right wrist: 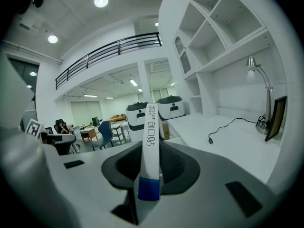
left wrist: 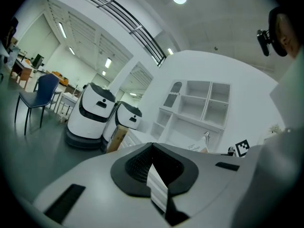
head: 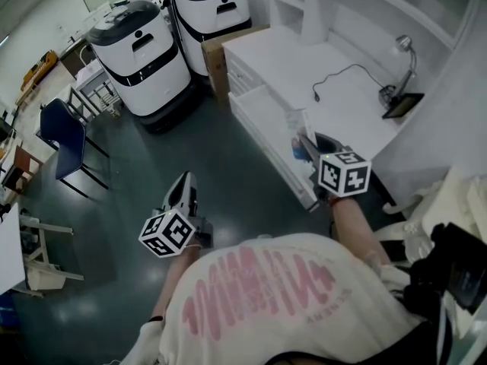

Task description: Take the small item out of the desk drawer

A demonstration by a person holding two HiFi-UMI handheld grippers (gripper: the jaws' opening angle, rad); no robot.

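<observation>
Lifting clear calls for a firm, level squeeze: the right gripper (right wrist: 149,175), jaws narrowly set, clamps the slim white-and-blue box (right wrist: 151,141) upright above the open drawer (head: 266,120) at the desk (head: 304,74) front edge, while the left gripper (left wrist: 156,175) hangs closed and empty, well aside.

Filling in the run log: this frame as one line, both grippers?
right gripper: shut on small white box | small white box: out of drawer | drawer: open | left gripper: shut, empty
</observation>
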